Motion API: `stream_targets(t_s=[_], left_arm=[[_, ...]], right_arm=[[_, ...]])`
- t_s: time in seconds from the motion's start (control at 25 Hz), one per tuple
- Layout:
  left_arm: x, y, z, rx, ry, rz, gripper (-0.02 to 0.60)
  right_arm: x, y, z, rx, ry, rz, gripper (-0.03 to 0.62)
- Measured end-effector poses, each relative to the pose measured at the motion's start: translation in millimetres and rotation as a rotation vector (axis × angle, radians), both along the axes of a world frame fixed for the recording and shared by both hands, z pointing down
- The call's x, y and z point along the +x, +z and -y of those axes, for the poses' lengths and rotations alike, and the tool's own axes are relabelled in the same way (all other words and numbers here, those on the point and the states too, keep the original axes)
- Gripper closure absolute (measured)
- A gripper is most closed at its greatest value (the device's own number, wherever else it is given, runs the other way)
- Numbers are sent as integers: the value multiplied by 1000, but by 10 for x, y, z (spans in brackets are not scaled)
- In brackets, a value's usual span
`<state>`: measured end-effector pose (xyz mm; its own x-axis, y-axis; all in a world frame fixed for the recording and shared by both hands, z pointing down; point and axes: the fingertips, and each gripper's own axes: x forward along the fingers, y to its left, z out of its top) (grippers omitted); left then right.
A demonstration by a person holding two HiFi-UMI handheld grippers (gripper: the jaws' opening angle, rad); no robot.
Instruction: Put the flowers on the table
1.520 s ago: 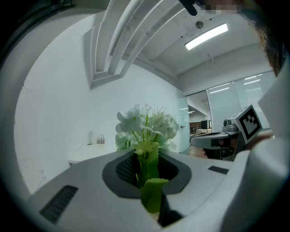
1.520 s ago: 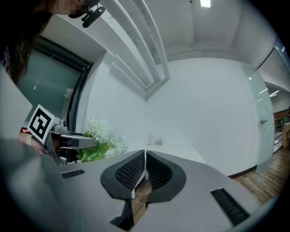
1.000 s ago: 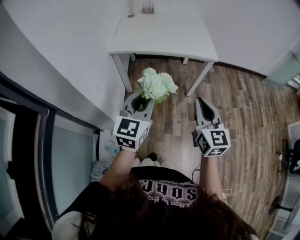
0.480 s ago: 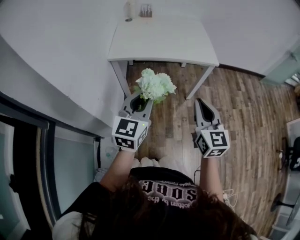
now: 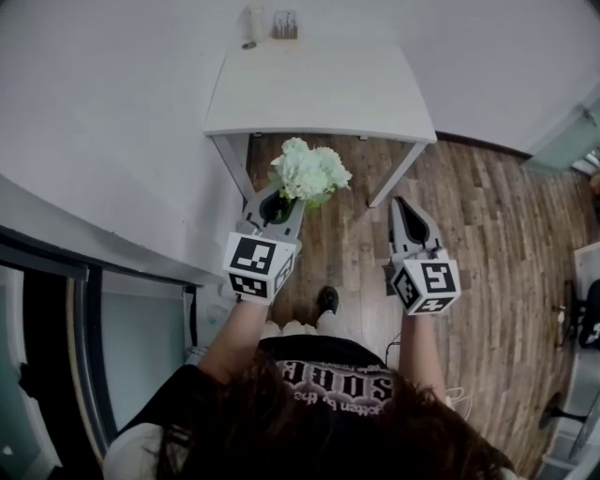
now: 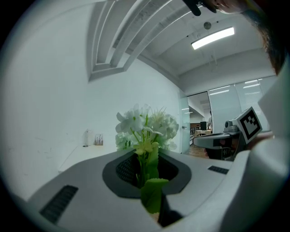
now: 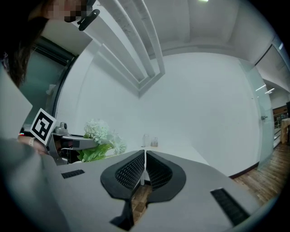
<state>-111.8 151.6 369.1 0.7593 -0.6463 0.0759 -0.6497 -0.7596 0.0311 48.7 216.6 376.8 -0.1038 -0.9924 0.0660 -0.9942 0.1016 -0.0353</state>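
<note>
Both short of the table edge, left tool clasps flowers, right tool clenched empty.

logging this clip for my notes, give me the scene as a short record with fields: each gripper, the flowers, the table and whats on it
left gripper: shut on the flowers, gripping them by the stems
right gripper: shut, nothing between its jaws
flowers: white and pale green bunch, in the air above the wooden floor, not yet on the table
table: white, ahead of both grippers
on the table: two small items at the far edge, too small to identify
</note>
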Motion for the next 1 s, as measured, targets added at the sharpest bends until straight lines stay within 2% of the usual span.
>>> stream_targets(t_s=[0.56,1.0], left_arm=[[706,-50,824,9,-47,14,535],[955,-53,1232,10,-107,27,535]], right_arm=[[760,-27,900,0,-36,4,562],[1071,13,1396,0,-88,8,562]])
